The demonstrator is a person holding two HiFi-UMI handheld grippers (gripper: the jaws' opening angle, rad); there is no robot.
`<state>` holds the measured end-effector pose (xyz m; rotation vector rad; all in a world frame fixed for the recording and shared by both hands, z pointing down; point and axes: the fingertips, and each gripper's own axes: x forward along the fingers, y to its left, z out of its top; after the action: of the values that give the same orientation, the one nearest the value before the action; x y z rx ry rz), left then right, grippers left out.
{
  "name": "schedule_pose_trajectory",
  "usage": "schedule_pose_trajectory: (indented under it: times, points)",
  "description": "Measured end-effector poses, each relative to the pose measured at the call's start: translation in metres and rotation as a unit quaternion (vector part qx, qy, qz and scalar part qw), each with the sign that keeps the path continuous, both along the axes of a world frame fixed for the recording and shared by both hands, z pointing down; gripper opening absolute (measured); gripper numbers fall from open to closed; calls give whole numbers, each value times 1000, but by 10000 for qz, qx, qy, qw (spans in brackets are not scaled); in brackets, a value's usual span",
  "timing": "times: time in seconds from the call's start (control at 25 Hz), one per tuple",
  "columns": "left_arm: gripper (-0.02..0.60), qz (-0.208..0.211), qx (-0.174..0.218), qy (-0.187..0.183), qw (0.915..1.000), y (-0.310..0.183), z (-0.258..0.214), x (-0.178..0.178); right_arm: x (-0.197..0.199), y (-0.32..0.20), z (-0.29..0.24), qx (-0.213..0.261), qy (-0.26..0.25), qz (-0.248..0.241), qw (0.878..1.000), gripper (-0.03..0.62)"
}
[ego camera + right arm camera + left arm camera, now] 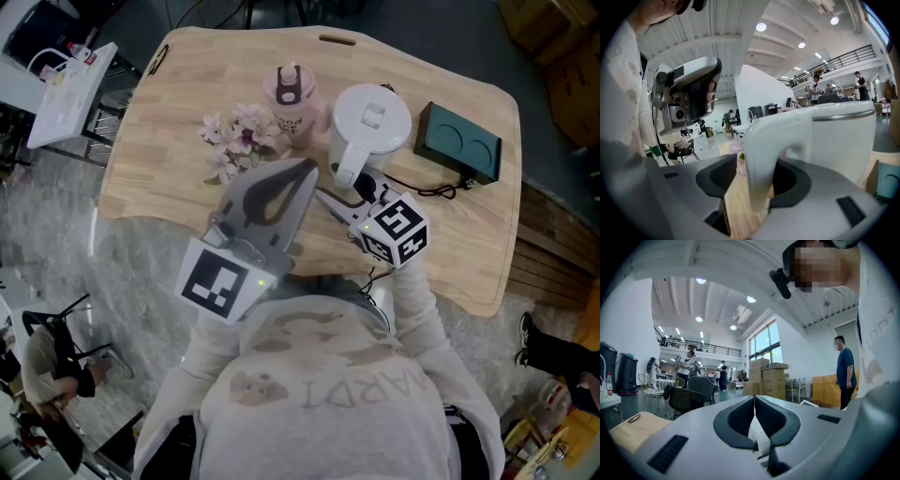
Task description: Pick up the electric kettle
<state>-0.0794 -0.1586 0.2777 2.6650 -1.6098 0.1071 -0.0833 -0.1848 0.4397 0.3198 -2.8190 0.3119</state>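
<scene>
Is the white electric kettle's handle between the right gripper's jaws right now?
Yes, the white electric kettle's curved handle stands upright between the parted jaws of the right gripper.

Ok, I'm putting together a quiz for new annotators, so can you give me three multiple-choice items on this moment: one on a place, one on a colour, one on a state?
1. Where is the dark green box?
A. On the floor
B. On the table, right of the kettle in the head view
C. On top of the kettle

2. What colour is the kettle?
A. Black
B. Red
C. White

3. How do the right gripper jaws stand?
A. Apart, with the kettle's handle between them
B. Shut on nothing
C. Clamped on the box

Answers:
1. B, since the head view shows the box on the wood beside the kettle.
2. C, since its body and lid are white in both views.
3. A, since the right gripper view shows the handle between the pads, with a gap on one side.
</scene>
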Motion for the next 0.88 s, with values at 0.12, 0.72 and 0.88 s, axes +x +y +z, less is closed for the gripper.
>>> schedule_pose_trajectory:
  times: [0.12,0.72,0.88]
  points:
    - [15,8,-9,-7,10000,0,0,0,-3,1,0,53,14,67,10000,204]
    - [15,-41,-38,-42,10000,6,3,-8,-11,-4,19,137,236,366,9990,202]
    - [15,-75,-49,-44,9999,8,2,-11,-14,-7,20,177,244,478,9984,178]
